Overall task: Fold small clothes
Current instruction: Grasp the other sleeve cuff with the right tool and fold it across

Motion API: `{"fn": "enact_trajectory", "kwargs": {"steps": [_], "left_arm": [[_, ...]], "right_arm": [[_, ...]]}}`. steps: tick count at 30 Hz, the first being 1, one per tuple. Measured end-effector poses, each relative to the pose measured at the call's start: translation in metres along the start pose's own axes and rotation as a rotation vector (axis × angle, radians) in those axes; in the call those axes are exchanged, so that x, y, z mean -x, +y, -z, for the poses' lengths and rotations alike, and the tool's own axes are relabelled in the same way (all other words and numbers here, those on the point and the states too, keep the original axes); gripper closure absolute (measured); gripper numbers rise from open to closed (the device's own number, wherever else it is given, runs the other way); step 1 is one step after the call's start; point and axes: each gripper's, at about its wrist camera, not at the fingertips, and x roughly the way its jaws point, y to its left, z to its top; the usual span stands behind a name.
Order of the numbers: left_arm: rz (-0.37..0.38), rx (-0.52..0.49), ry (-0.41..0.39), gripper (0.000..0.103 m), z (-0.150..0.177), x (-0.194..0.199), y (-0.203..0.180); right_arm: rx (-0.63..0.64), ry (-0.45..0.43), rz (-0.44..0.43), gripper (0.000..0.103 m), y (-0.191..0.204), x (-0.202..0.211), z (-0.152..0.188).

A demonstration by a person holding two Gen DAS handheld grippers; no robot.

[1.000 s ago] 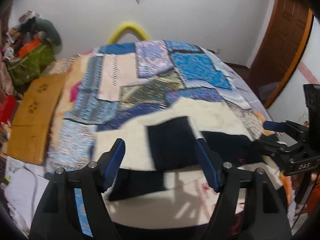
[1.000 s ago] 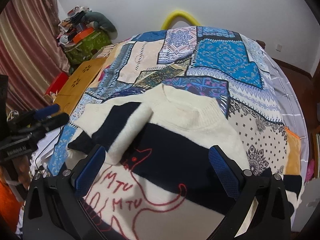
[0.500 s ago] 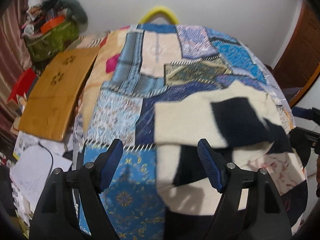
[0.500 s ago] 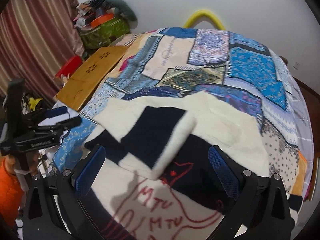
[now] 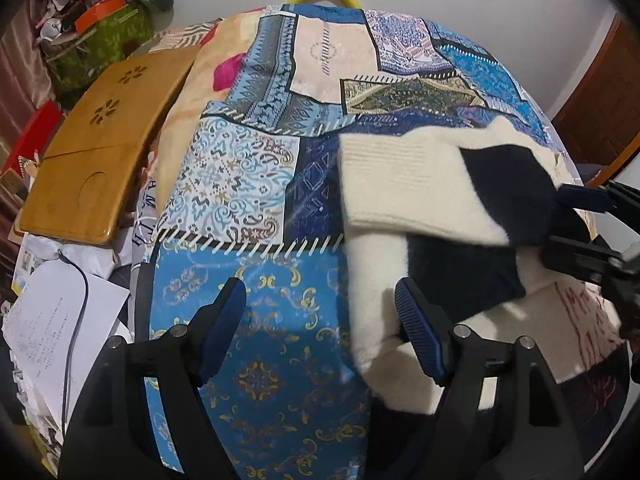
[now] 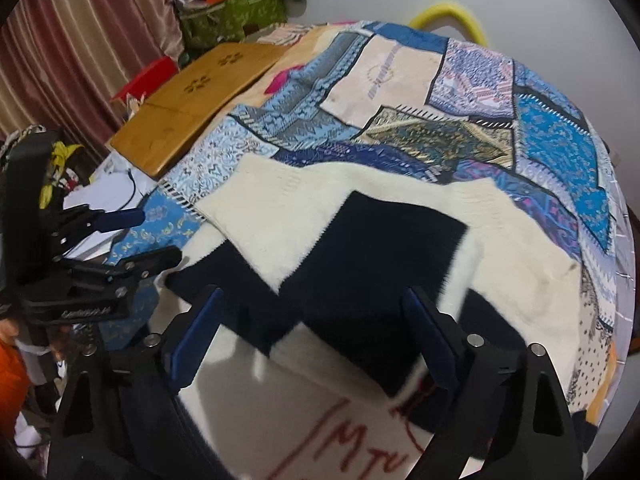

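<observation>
A cream and navy striped sweater with red stitched letters lies on the patchwork bedspread, one sleeve folded across its body. My left gripper hangs open over the sweater's left edge. One pad overlaps the cream knit and the other is above bare bedspread. My right gripper hovers above the navy band of the folded sleeve. Its jaws are closing and the pads are not pressing on the cloth. Each gripper shows in the other's view: the right gripper and the left gripper.
A wooden lap tray rests at the bed's left side. Papers with a cable lie beyond the bed's left edge. A green bag and clutter sit by the curtain. A brown door is at the right.
Both grippers have moved left across the bed and lower. The left one went from above the folded sleeve to the sweater's left edge. The right jaws have narrowed a little.
</observation>
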Motion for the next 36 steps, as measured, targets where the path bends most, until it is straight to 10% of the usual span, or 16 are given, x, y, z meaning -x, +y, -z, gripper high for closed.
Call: {"fn": "enact_trajectory", "kwargs": {"steps": [14, 17, 23, 36], "left_arm": [[0.011, -0.004, 0.015, 0.027, 0.005, -0.005, 0.000], [0.014, -0.004, 0.019, 0.027, 0.006, -0.006, 0.000], [0.007, -0.008, 0.018, 0.027, 0.007, -0.004, -0.002], [0.006, -0.031, -0.014, 0.027, 0.004, 0.015, -0.018]], "right_arm": [[0.108, 0.094, 0.048, 0.023, 0.026, -0.052, -0.004], [0.143, 0.096, 0.092, 0.036, 0.031, -0.058, -0.004], [0.123, 0.069, 0.111, 0.094, 0.023, -0.051, -0.008], [0.015, -0.104, 0.090, 0.096, -0.001, 0.020, -0.006]]}}
